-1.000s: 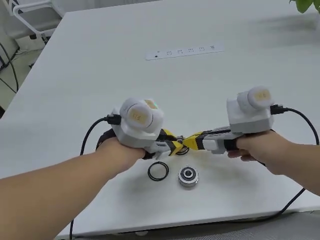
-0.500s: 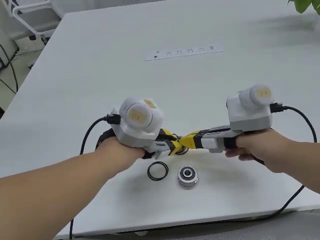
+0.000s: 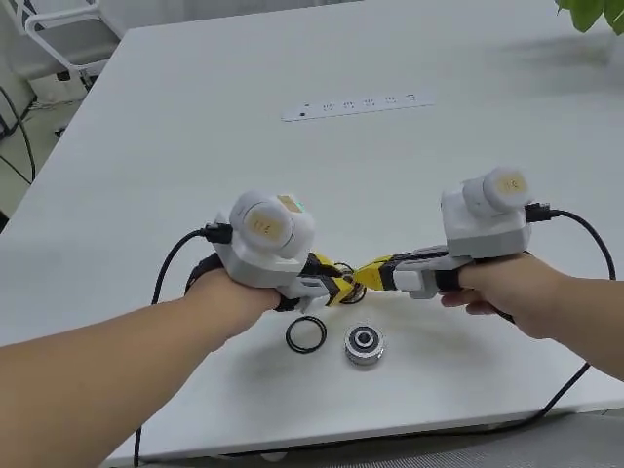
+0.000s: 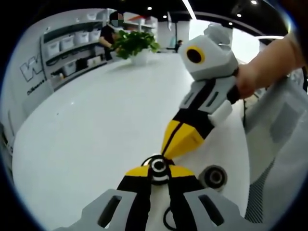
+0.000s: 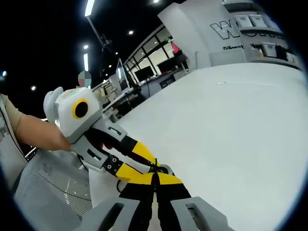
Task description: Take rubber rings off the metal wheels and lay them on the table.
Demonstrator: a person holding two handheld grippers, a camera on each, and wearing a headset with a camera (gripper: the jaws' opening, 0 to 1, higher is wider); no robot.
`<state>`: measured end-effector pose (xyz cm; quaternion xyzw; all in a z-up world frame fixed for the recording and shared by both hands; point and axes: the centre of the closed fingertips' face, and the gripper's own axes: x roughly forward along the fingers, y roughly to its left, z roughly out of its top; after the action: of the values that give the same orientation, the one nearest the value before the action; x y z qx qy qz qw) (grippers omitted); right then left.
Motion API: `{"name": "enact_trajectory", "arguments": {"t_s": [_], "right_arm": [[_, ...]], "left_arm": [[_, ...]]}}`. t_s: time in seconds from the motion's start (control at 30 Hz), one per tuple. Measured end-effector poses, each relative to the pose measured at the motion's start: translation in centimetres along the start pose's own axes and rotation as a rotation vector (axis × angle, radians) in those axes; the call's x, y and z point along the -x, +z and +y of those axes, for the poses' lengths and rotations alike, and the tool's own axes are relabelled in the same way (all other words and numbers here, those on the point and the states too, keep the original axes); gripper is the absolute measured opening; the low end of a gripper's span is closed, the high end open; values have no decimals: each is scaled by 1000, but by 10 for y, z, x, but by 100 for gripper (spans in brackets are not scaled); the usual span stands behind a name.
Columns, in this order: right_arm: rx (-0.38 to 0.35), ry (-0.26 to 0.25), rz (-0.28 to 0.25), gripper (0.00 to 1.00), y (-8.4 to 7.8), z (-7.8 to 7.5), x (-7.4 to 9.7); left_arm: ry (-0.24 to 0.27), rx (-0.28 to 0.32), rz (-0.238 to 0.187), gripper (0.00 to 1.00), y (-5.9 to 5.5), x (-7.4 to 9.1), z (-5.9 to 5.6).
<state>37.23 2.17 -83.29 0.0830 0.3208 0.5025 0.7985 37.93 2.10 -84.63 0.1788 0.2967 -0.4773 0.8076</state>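
Left gripper view is showing my left gripper [image 4: 159, 171] clamping a wheel [image 4: 158, 163], my right gripper [image 5: 155, 172] pinching shut at its rim; head view is adding a ring [image 3: 306, 333] and second wheel [image 3: 364, 344] near the table's [image 3: 292, 175] front edge, open room beyond.

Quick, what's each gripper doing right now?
Left gripper: shut on a metal wheel.
Right gripper: shut, tips against that wheel; what it pinches cannot be told.

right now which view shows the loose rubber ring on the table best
Head view: the whole ring lies flat on the table, apart from the bare wheel. The left gripper view catches what looks like a dark arc of it, low between the jaws.
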Motion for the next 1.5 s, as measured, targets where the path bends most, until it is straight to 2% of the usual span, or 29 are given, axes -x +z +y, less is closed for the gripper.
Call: {"name": "enact_trajectory", "arguments": {"t_s": [0.2, 0.47, 0.6, 0.87, 1.0, 1.17, 1.33, 1.5], "right_arm": [[-1, -2, -2, 0, 1, 0, 0], [-5, -4, -17, 0, 6, -1, 3], [-6, -3, -25, 0, 9, 0, 6], [-13, 14, -39, 0, 13, 9, 11], [-10, 24, -38, 0, 13, 14, 12], [-9, 35, -43, 0, 15, 19, 13], [-6, 43, -44, 0, 15, 23, 14], [-6, 54, -40, 0, 14, 28, 14]], "left_arm": [[-14, 9, -18, 15, 2, 7, -5], [-29, 13, -65, 21, 11, 20, -10], [-32, 36, -86, 26, 14, 28, -10], [-37, 41, -119, 33, 17, 46, -14], [-42, 47, -129, 41, 18, 54, -16], [-43, 67, -163, 46, 23, 66, -20], [-47, 88, -176, 52, 21, 77, -21], [-41, 76, -184, 58, 18, 87, -25]]}}
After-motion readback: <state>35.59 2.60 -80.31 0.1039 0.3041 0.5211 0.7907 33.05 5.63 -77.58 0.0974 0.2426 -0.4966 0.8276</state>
